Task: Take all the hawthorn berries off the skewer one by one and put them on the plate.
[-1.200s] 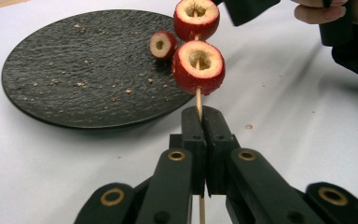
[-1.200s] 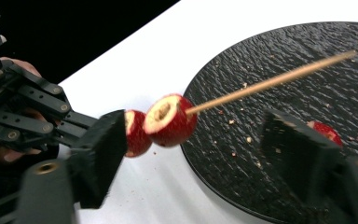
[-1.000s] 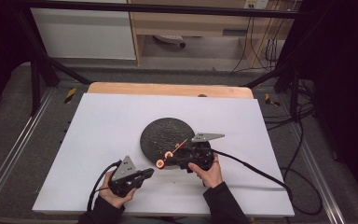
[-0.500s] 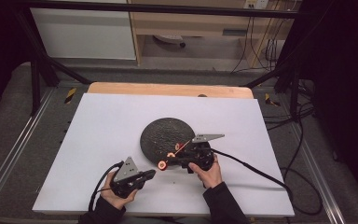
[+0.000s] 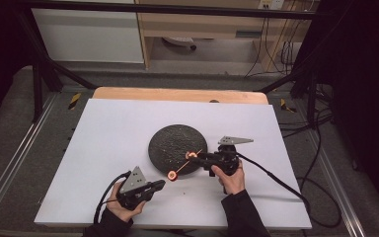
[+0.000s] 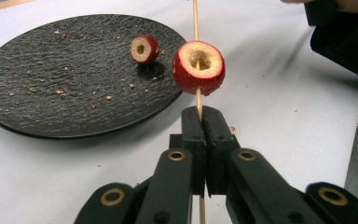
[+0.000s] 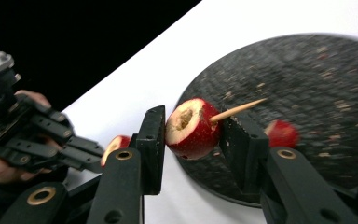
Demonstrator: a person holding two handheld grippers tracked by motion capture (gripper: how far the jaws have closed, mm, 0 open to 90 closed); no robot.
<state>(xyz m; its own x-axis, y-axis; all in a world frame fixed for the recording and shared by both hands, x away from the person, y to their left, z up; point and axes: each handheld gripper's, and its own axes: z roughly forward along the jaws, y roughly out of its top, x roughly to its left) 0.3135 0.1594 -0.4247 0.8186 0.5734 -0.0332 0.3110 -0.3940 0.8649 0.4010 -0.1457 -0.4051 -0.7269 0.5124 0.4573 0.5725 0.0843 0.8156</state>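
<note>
My left gripper is shut on the lower end of a thin wooden skewer. A cored red fruit is threaded on the skewer just beyond the jaws. In the high view the left gripper lies in front of the black plate, with that fruit near its tip. My right gripper is shut on a second cored red fruit, and the skewer tip pokes out of its far side. A third fruit lies on the plate.
The plate rests on a white sheet over a wooden table, scattered with crumbs. The right gripper's cable trails off to the right across the sheet. Dark frame bars and floor surround the table.
The right hand and its gripper have shifted to the right. The fruit in its jaws now sits farther up the skewer, away from the lower fruit. The left gripper has stayed put.
</note>
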